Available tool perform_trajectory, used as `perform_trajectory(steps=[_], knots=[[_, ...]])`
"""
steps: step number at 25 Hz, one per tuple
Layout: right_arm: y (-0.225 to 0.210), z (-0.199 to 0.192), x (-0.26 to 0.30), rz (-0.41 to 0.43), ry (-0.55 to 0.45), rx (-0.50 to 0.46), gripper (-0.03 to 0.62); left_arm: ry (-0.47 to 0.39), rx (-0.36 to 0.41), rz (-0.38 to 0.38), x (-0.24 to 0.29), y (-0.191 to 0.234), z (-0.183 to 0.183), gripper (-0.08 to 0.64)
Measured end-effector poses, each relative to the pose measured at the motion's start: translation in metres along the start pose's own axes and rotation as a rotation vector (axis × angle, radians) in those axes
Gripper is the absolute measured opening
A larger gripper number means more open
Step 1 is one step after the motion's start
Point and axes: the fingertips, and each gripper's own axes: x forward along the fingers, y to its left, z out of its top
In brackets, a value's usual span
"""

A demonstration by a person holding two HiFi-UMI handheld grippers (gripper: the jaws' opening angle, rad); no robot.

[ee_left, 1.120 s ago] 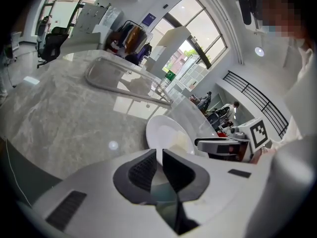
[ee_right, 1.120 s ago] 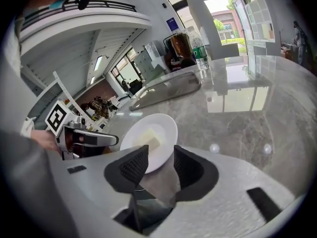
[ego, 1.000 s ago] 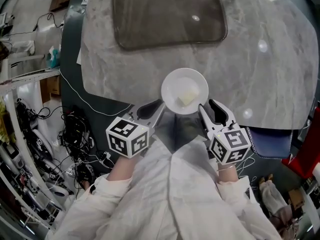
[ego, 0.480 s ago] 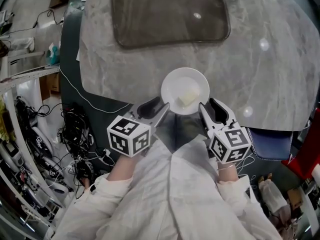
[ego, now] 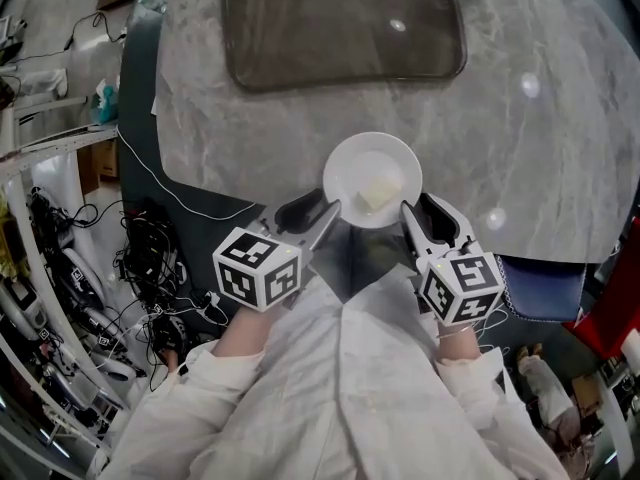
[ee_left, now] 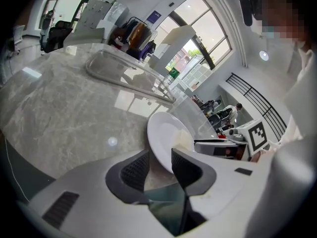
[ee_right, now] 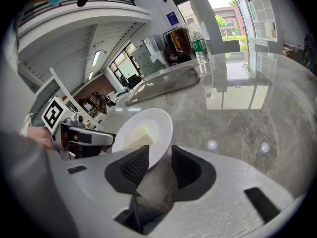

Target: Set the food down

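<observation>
A white plate (ego: 350, 168) rests on the grey marble table (ego: 520, 148) near its front edge, with a pale block of food (ego: 377, 193) on it. My left gripper (ego: 312, 214) sits at the plate's left rim. Its jaws are opening, and the plate (ee_left: 161, 130) rim stands between them with a gap on either side. My right gripper (ego: 428, 214) is at the plate's right rim. In the right gripper view the plate (ee_right: 159, 120) edge passes between the right gripper's (ee_right: 159, 162) spread pads, which do not press on it. The food (ee_right: 134, 136) lies toward the rim nearest me.
A dark glass tray (ego: 340, 23) lies further back on the table. A bottle (ee_right: 200, 46) stands at the far edge. Cables and clutter (ego: 150, 258) cover the floor to the left. The table's front edge runs just under both grippers.
The left gripper's jaws have spread apart from the plate's rim. The plate stays on the table, and the right gripper holds its place.
</observation>
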Motion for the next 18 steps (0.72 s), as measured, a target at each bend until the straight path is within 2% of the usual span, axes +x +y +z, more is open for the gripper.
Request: perform_trajectory(steps=[8, 15, 18], knots=[[-0.0021, 0.0004, 0.0002, -0.017, 0.004, -0.034, 0.104, -0.033, -0.007, -0.026, 0.0050, -0.0037, 0.0049, 0.137], [-0.0051, 0.0021, 0.0035, -0.009, -0.009, 0.031, 0.075, -0.023, -0.020, -0.029, 0.0078, -0.0001, 0.0051, 0.118], [-0.0069, 0.0019, 0.0031, -0.003, -0.014, 0.071, 0.068, 0.007, 0.005, -0.018, 0.0083, 0.0011, 0.0040, 0.101]])
